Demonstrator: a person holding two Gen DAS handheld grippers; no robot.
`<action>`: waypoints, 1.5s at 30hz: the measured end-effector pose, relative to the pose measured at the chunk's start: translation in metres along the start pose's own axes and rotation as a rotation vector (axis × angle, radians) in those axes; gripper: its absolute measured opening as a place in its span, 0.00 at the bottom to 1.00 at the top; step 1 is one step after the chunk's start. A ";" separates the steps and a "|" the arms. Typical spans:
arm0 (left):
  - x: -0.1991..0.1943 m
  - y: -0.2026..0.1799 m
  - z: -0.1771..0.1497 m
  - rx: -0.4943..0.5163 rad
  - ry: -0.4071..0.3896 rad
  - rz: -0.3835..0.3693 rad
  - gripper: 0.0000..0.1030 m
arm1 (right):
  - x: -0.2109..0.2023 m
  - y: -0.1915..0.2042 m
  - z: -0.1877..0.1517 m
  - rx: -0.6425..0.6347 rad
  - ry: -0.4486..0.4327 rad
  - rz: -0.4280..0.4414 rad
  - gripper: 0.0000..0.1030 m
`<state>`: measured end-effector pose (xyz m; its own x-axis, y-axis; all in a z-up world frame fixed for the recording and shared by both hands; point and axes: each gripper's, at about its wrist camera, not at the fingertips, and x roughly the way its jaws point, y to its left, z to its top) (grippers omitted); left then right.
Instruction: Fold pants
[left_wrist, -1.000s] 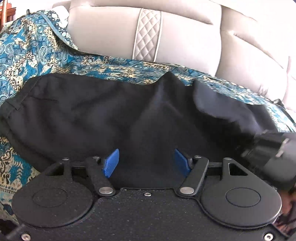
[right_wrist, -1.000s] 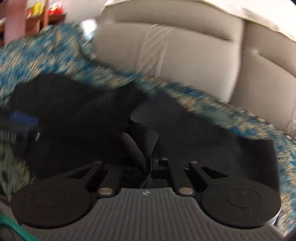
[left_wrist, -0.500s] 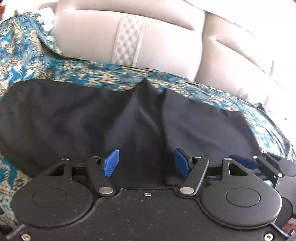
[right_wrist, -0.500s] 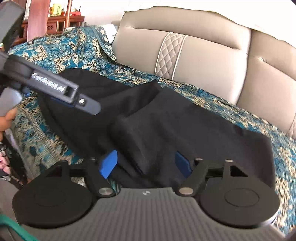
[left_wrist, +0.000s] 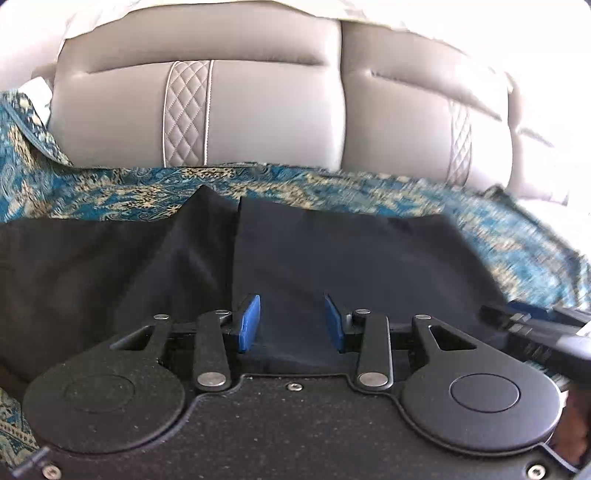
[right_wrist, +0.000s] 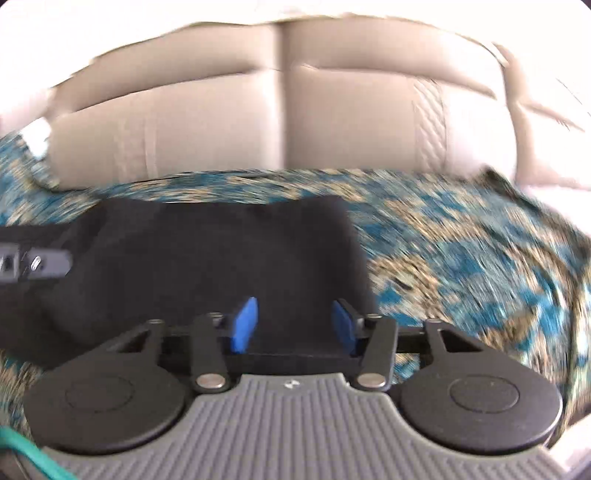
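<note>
The black pants lie on a blue patterned cover over the sofa seat, with one layer folded over the other along a crease near the middle. My left gripper is open, its blue pads standing apart just above the near edge of the pants. My right gripper is open too, over the right end of the pants. The right gripper also shows at the right edge of the left wrist view, and the left one at the left edge of the right wrist view.
The beige leather sofa back rises behind the pants. The patterned cover spreads to the right of the pants. The right wrist view is blurred by motion.
My right gripper has let go of the fold of pants and opened, then swung right to the pants' right end. My left gripper, open throughout, has shifted right along the pants.
</note>
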<state>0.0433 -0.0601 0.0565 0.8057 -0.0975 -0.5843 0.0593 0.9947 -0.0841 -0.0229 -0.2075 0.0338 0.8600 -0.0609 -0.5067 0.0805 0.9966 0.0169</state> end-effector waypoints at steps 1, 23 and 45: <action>0.004 -0.003 -0.003 0.015 0.012 0.018 0.35 | 0.003 -0.005 -0.001 0.017 0.011 -0.003 0.49; 0.012 -0.004 -0.036 0.067 0.066 0.088 0.37 | -0.001 0.003 -0.034 -0.130 0.000 -0.016 0.59; -0.013 0.036 -0.037 -0.047 0.084 0.039 0.53 | -0.008 0.044 -0.020 -0.183 -0.067 0.057 0.69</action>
<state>0.0129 -0.0240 0.0313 0.7548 -0.0628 -0.6530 -0.0009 0.9953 -0.0968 -0.0364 -0.1624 0.0209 0.8926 -0.0018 -0.4509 -0.0566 0.9916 -0.1159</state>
